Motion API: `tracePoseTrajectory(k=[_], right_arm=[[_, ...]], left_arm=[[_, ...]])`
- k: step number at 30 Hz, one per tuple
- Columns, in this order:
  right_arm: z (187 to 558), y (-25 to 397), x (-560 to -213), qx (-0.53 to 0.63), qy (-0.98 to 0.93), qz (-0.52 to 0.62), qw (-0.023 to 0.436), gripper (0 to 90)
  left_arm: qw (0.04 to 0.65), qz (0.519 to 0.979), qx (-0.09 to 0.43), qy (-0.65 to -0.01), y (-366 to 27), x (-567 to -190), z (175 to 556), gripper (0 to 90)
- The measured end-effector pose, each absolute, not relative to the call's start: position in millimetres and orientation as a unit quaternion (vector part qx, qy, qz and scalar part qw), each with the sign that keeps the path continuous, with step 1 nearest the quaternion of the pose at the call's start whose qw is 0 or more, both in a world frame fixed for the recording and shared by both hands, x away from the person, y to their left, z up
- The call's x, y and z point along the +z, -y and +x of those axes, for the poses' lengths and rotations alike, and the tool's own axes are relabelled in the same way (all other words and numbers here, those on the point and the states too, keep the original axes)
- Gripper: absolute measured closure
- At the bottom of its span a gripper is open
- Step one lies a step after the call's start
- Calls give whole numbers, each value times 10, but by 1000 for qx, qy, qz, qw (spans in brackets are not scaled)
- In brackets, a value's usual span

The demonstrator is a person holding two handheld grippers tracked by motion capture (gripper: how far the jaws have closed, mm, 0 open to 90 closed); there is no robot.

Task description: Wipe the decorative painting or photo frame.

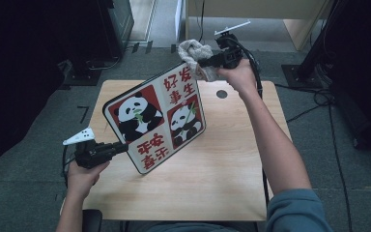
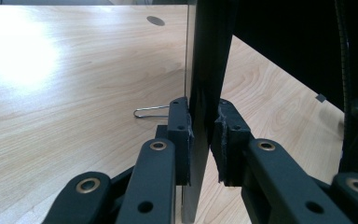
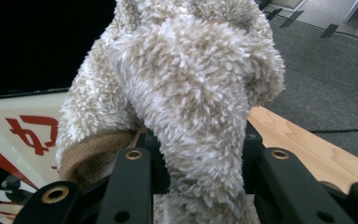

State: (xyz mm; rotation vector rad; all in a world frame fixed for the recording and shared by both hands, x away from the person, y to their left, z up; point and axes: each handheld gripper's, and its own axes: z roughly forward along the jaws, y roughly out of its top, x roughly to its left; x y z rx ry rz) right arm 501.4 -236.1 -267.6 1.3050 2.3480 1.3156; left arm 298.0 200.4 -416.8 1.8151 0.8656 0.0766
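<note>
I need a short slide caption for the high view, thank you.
Left gripper holds a panda board tilted above the table; right gripper presses a fluffy cloth at its top corner.

Both grippers are black: the left gripper (image 1: 121,148) carries a white three-cornered plate (image 1: 79,136) on top, the right gripper (image 1: 207,62) another. Brass-ringed holes (image 2: 88,185) stud their linkages. A blue-grey sleeve (image 1: 297,212) covers the right upper arm near the table's (image 1: 222,174) front edge.

Fluffy beige cloth (image 3: 191,93), glossy printed board (image 1: 157,118), smooth pale wood table (image 1: 212,179)
</note>
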Motion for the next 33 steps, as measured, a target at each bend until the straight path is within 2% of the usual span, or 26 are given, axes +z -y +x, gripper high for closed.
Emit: tracePoseTrajectory(k=[12,33], right_arm=[[4911,2354,-2801,438,-785,431,81,678],[4889,2426,-2993,428,-789,436,64,677]], left_arm=[[537,761,29,-362,-1992,-4172,2979,786],[536,762,32,-361,-1990,-4171,2977,787]])
